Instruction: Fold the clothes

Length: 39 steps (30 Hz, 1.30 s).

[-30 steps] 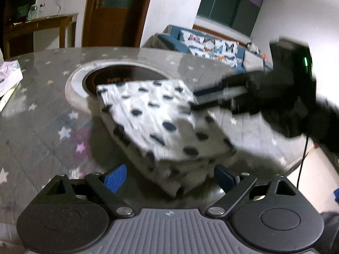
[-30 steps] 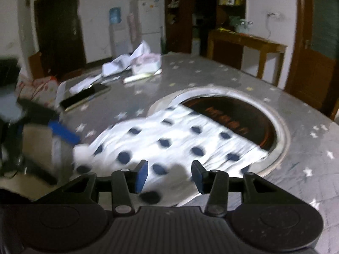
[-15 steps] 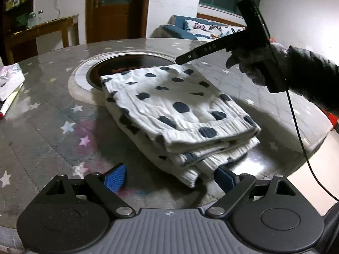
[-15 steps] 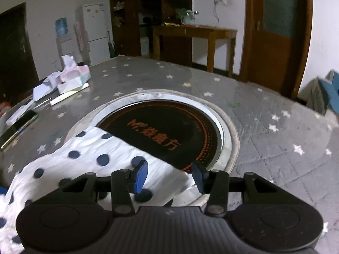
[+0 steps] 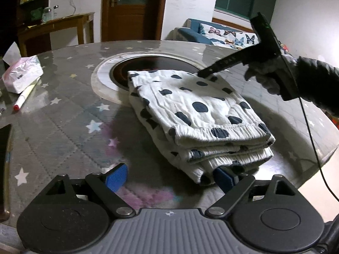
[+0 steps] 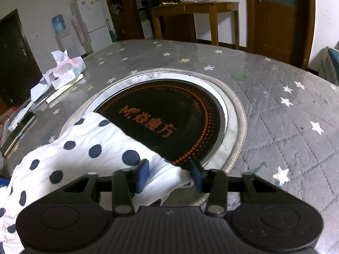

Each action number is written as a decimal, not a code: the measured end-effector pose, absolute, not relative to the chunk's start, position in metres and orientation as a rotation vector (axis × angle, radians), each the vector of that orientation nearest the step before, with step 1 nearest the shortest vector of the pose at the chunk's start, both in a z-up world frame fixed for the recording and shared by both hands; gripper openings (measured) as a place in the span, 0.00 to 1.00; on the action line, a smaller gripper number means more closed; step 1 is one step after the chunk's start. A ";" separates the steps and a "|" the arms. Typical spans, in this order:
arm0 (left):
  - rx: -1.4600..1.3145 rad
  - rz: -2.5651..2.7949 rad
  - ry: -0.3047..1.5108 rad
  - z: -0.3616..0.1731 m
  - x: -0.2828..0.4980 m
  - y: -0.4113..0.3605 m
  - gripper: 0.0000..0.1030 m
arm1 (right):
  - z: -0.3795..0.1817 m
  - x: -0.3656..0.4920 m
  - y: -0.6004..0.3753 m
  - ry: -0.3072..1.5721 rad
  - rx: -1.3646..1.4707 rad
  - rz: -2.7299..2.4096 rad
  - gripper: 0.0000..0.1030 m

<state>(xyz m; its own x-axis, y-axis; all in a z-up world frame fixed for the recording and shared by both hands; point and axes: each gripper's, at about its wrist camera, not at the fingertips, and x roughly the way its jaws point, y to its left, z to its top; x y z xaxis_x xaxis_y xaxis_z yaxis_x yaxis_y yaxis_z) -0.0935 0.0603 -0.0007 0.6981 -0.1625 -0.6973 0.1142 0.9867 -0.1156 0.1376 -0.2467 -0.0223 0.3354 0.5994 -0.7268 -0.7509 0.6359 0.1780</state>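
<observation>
The garment (image 5: pixel 197 114), white with dark dots, lies folded in several layers on the round worktop (image 5: pixel 63 131). Its far edge overlaps the black inset cooktop (image 6: pixel 169 122) at the worktop's centre; its elastic-hemmed end faces the near rim.

The left hand-held gripper (image 5: pixel 169 177) sits low at the near end of the stack, fingers spread wide. The right blue pad (image 5: pixel 224 178) touches the lowest layer; the left pad (image 5: pixel 116 177) stands clear over bare worktop. Nothing is clamped.

The right hand-held gripper (image 6: pixel 168 174) is at the far corner of the garment, by the cooktop rim. Its fingers are apart, with the cloth corner lying between them; whether the pads press the cloth cannot be told. A gloved hand (image 5: pixel 267 78) with a dark sleeve holds this tool.

On the worktop, well apart from the garment: a tissue pack (image 5: pixel 21 74), a marker (image 5: pixel 24 96), a phone (image 6: pixel 18 134).
</observation>
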 end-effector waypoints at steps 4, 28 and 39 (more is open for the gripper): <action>-0.062 -0.144 0.775 -0.002 -0.093 0.066 0.83 | -0.017 0.129 -0.253 0.848 -0.198 0.861 0.14; 0.054 -0.362 0.690 -0.002 0.006 0.004 0.50 | -0.003 0.001 -0.416 0.751 -0.121 0.320 0.11; 0.064 -0.422 0.704 0.002 0.028 0.004 0.52 | 0.008 -0.027 -0.428 0.704 -0.090 0.304 0.20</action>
